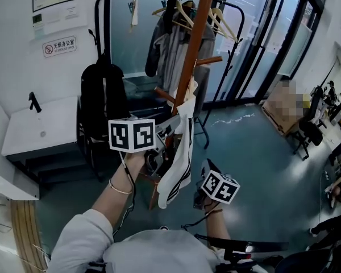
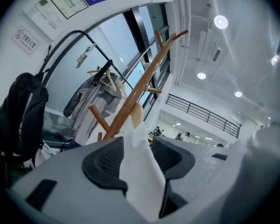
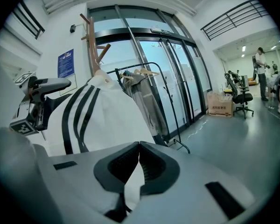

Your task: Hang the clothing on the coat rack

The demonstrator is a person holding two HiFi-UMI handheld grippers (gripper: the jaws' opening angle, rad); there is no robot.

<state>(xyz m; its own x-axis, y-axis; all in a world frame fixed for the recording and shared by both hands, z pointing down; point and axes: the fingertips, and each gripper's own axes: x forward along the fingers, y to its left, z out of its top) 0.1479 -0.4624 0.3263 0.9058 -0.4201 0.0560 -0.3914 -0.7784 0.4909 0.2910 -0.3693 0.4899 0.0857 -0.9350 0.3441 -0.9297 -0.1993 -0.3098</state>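
- The black clothes rail [image 1: 106, 21] fills the upper middle of the head view. Wooden hangers and a grey shirt [image 1: 171, 53] hang on it.
- The wooden coat rack [image 1: 198, 38] leans across the rail from the top edge down to the frame's middle, with short pegs sticking out either side.
- A white table [image 1: 42, 127] sits at the left edge, against the wall.
- The white garment with black stripes [image 1: 179, 158] hangs down from a lower peg of the coat rack at the centre of the head view, between my two grippers.
- A black backpack [image 1: 102, 95] hangs left of the coat rack, above my left hand.
- My left gripper [image 2: 137, 141] is at centre left of the head view, pointing at the rack. Its jaws stand wide apart, and a fold of the white garment lies loose in the gap.
- My right gripper [image 3: 139, 144] is at lower right of centre. Its jaw tips are pressed together on the garment's edge, and the striped cloth spreads out to the upper left in its view.
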